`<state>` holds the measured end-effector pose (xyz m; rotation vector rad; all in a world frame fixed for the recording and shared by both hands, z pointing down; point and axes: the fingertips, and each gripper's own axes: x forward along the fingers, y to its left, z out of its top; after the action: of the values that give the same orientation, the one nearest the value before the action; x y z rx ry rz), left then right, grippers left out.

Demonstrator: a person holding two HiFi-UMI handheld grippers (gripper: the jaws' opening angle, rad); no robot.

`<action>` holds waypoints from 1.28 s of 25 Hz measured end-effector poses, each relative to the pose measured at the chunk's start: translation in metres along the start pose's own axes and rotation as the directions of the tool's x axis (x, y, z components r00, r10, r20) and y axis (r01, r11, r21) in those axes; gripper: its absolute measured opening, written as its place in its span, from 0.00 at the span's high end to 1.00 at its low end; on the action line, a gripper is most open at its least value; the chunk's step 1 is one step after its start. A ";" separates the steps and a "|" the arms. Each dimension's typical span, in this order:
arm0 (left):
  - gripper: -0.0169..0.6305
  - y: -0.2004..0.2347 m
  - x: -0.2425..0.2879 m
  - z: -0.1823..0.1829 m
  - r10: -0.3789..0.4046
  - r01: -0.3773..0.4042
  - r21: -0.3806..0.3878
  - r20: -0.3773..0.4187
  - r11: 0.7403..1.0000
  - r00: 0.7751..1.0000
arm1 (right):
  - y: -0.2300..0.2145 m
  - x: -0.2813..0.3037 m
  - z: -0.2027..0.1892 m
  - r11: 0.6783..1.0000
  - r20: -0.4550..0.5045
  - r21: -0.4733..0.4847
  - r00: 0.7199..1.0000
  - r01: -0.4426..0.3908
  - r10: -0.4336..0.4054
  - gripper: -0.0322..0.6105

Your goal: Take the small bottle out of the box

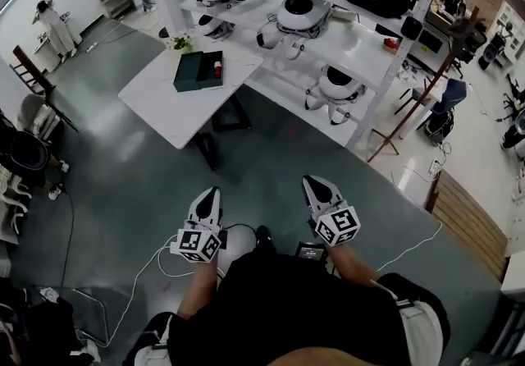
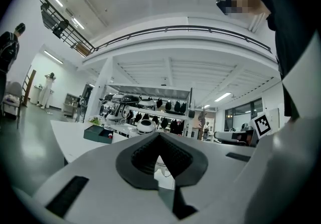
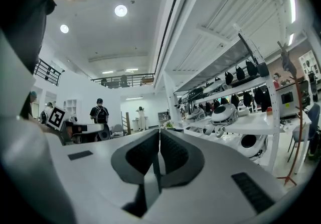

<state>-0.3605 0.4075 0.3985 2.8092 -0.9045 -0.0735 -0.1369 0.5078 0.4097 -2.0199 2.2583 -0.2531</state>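
Note:
A dark green box (image 1: 198,70) lies open on the white table (image 1: 176,110), far ahead of me. A small red bottle (image 1: 217,69) rests in its right half. The left gripper view also shows the box (image 2: 97,133) on the table's far part, a red speck in it. Both grippers are held low by my body, well short of the table. My left gripper (image 1: 212,193) has its jaws closed together with nothing between them, its tips (image 2: 159,135) meeting. My right gripper (image 1: 312,183) is likewise shut and empty, its tips (image 3: 159,131) touching.
White shelving (image 1: 344,36) with several white robot shells stands behind and to the right of the table. A small plant (image 1: 181,43) sits by the box. Cables (image 1: 156,262) trail over the grey floor. People stand far off (image 3: 100,114). A wooden platform (image 1: 467,225) lies to the right.

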 end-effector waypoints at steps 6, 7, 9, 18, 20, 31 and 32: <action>0.95 0.041 0.070 0.015 -0.052 0.052 0.006 -0.013 0.999 0.999 | -0.024 0.079 0.026 1.000 0.013 -0.018 1.000 -0.012 0.012 0.90; 0.95 0.047 0.082 0.017 -0.060 0.060 0.005 -0.016 0.998 0.998 | -0.029 0.092 0.030 1.000 0.014 -0.022 1.000 -0.014 0.015 0.90; 0.95 0.061 0.107 0.021 -0.077 0.077 -0.002 -0.019 0.997 0.997 | -0.039 0.118 0.036 0.999 0.011 -0.034 1.000 -0.014 0.015 0.90; 0.95 0.108 0.197 0.017 -0.163 0.162 -0.052 -0.021 0.985 0.986 | -0.074 0.203 0.045 0.999 0.011 -0.051 1.000 -0.012 0.013 0.90; 0.95 0.118 0.213 0.014 -0.150 0.149 -0.064 -0.021 0.987 0.988 | -0.084 0.214 0.045 0.998 0.003 -0.061 1.000 -0.017 0.017 0.90; 0.95 0.169 0.331 -0.001 0.000 -0.001 -0.076 -0.016 0.997 1.000 | -0.190 0.328 0.040 0.993 0.004 -0.020 0.993 -0.115 0.116 0.90; 0.95 0.172 0.343 0.002 0.024 -0.025 -0.068 -0.011 0.997 1.000 | -0.198 0.341 0.045 0.990 0.008 -0.020 0.990 -0.138 0.139 0.90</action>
<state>-0.1806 0.0700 0.4334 2.7324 -0.9163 -0.0844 0.0262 0.1458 0.4152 -1.8580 2.3910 -0.2102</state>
